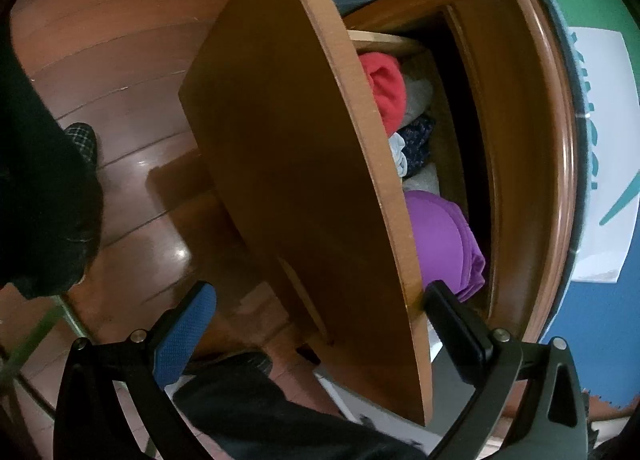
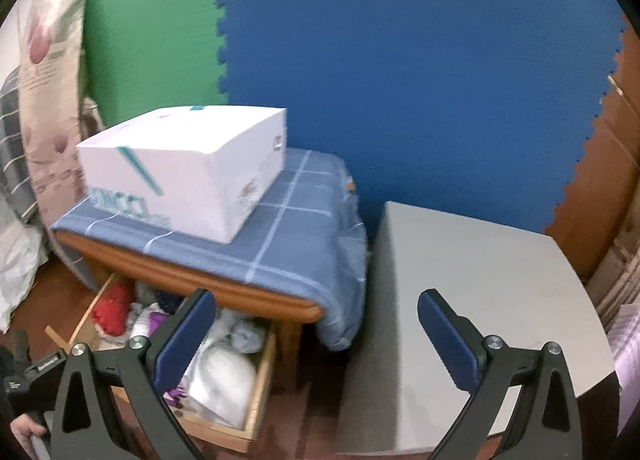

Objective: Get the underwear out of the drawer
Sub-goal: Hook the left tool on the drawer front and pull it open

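The wooden drawer [image 1: 288, 148] is pulled out of the nightstand. Folded underwear lies inside: a purple piece [image 1: 440, 236], a red one [image 1: 384, 88], and a dark patterned one [image 1: 418, 144]. My left gripper [image 1: 320, 292] is open and straddles the drawer's front panel, with one finger [image 1: 456, 320] inside by the purple piece. The right wrist view shows the same drawer [image 2: 262, 384] from above, holding red cloth [image 2: 112, 308] and white garments [image 2: 224, 380]. My right gripper [image 2: 316, 296] hangs open and empty above the drawer's right end.
A white box [image 2: 188, 164] sits on a blue checked cloth [image 2: 304, 220] covering the nightstand. A grey table [image 2: 460, 300] stands to its right. Blue and green foam mats line the wall. A dark trouser leg [image 1: 260, 400] and a checked slipper [image 1: 82, 140] are on the wooden floor.
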`<state>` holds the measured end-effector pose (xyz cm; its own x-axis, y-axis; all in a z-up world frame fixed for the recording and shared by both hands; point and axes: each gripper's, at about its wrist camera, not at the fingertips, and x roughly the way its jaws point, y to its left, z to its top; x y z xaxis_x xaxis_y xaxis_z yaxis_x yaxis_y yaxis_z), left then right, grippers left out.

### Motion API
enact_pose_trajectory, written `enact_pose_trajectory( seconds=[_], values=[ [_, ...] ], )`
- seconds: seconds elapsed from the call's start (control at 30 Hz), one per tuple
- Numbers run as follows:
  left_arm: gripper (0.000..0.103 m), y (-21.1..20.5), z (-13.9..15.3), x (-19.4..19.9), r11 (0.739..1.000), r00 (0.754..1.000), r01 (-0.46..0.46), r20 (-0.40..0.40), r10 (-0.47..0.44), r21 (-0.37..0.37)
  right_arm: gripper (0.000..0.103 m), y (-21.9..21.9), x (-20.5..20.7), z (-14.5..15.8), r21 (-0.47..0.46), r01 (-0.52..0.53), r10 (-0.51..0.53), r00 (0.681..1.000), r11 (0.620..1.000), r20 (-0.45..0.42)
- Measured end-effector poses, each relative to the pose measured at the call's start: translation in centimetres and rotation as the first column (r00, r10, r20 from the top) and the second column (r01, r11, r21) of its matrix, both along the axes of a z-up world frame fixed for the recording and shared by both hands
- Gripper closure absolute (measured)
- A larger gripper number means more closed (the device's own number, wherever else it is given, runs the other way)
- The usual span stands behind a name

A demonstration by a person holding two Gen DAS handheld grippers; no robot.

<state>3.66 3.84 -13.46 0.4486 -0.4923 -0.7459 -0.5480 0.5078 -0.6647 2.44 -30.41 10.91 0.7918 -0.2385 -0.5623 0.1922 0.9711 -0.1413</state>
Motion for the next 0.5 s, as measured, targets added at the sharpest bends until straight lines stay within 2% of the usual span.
enact_pose_trajectory(
  seconds=[0.27, 0.4, 0.5],
  values=[
    [0.000, 0.3, 0.4, 0.9, 1.000, 0.999, 0.013, -0.029, -0.013, -0.003, 0.000, 3.0, -0.5, -1.4, 0.082, -0.055, 0.059, 0.997, 0.995, -0.045],
    [0.000, 0.0, 1.0, 1.6, 0.997, 0.999, 0.046, -0.022, -0.045, 0.054, 0.000, 4.1, -0.7, -2.4, 0.116, -0.069, 0.077, 0.995, 0.991, -0.068],
    [0.000, -0.8, 2.1, 2.7, 0.984, 0.996, 0.092, -0.018, -0.091, 0.152, 0.000, 5.1, -0.7, -3.3, 0.140, -0.079, 0.092, 0.992, 0.987, -0.089]
  ],
)
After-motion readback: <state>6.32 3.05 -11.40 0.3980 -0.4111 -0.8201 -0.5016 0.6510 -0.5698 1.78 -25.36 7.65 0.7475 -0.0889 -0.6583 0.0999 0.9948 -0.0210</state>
